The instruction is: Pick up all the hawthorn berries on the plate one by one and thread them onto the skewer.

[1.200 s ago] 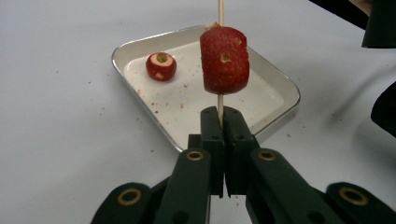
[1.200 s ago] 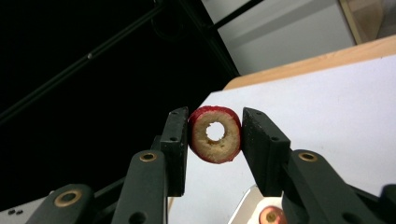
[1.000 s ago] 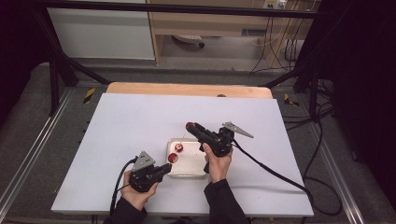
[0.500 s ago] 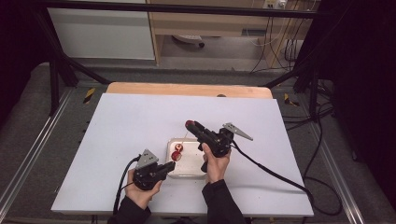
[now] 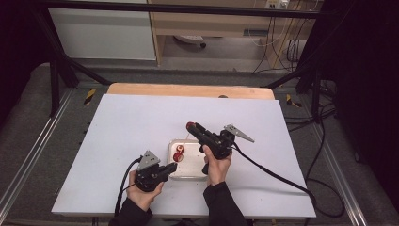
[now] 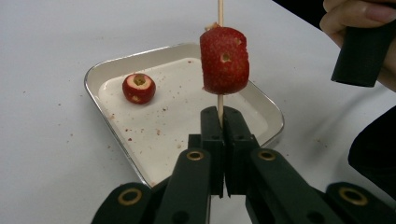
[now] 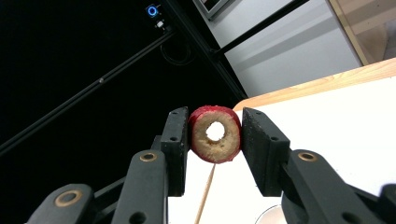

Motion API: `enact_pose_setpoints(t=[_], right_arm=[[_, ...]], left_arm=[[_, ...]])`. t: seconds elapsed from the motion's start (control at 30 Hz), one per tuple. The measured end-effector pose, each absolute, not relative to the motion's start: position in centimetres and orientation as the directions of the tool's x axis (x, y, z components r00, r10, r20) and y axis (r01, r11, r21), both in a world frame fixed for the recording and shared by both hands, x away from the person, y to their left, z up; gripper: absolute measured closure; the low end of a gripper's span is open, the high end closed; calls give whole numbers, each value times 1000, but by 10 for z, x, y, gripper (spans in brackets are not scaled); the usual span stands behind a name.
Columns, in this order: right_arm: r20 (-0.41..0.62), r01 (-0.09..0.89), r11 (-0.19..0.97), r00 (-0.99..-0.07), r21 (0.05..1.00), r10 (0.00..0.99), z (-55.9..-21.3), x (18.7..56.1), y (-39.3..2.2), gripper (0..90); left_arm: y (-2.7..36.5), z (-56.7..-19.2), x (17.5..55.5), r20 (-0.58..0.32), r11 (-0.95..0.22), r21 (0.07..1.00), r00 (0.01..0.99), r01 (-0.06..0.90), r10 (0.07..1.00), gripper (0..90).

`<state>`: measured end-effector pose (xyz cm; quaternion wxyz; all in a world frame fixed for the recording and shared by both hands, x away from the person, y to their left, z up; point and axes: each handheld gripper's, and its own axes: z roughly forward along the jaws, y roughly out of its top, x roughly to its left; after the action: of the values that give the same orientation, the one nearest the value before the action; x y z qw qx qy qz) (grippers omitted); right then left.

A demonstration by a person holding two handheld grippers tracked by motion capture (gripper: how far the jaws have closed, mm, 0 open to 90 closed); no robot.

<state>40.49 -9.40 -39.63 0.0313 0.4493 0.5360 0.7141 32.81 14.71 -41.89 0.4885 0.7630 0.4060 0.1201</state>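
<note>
My left gripper is shut on the lower end of a thin wooden skewer that stands upright. A red cored fruit piece is threaded on the skewer just above the jaws. Behind it, a second red fruit piece lies in a shallow metal tray. My right gripper is shut on a red fruit ring with a hole through its middle. In the high view the right gripper hangs above the tray's far edge, and the left gripper sits at its near-left corner.
The tray rests on a white table top with bare surface to the left, right and back. A wooden strip runs along the far edge. The right gripper's cable trails off to the right across the table.
The left gripper has edged slightly toward the tray with the skewer. The right gripper has stayed almost still with the fruit ring in its jaws.
</note>
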Motion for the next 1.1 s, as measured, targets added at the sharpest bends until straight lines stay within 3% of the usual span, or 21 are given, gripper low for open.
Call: enact_pose_setpoints(t=[0.53, 1.1], right_arm=[[602, 436, -415, -599, 799, 529, -401, 403, -91, 630], [624, 486, -392, -591, 782, 512, -400, 396, -90, 635]], left_arm=[[144, -417, 330, -260, -145, 840, 622, 523, 739, 882], [136, -419, 333, -220, -158, 853, 617, 497, 756, 883]])
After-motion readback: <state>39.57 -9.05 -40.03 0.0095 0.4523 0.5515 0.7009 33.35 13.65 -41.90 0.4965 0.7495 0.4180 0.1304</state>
